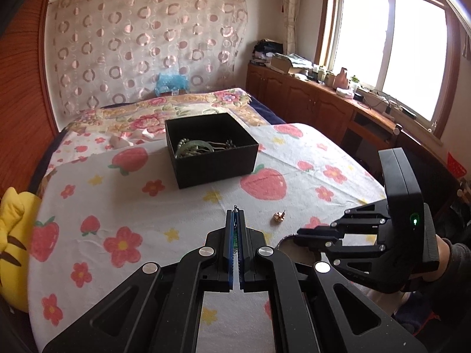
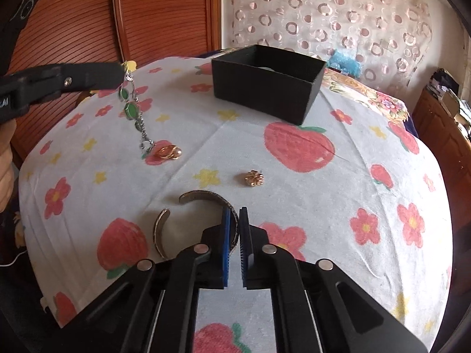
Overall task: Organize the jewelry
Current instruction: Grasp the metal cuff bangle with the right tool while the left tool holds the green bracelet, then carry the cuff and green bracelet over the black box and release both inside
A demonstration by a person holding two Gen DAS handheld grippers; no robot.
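- Strawberries and flowers are printed on the white cloth (image 2: 294,182) that covers the bed, and a curtain with pink rings (image 1: 141,38) hangs at the back.
- A black box (image 1: 210,151) with no lid sits on the cloth, at about 12 o'clock from the left gripper (image 1: 235,229). Green and silver jewelry (image 1: 191,147) lies inside it.
- The left gripper's blue pads are pressed almost together, pinching a bracelet with green stones (image 2: 132,108). In the right wrist view, this gripper comes in from 9 o'clock, up off the cloth, and the bracelet dangles down from its tip. The bracelet's low end hangs just beside a gold ring with a pearl (image 2: 169,152); I cannot tell if they touch.
- The right gripper (image 2: 235,229) is down low by the cloth. Its pads are squeezed narrow on the band of a brown open cuff bangle (image 2: 200,197). The rest of the bangle curves away toward 10 o'clock and lies on the cloth.
- A small gold flower piece (image 2: 254,178) lies alone on the cloth, at about 12 o'clock from the right gripper, between it and the box.
- A yellow plush toy (image 1: 13,235) is at 9 o'clock in the left wrist view, at the edge of the bed.
- A bright window (image 1: 388,44) and a wooden cabinet (image 1: 309,100) with clutter on top are at 2 o'clock in that view.
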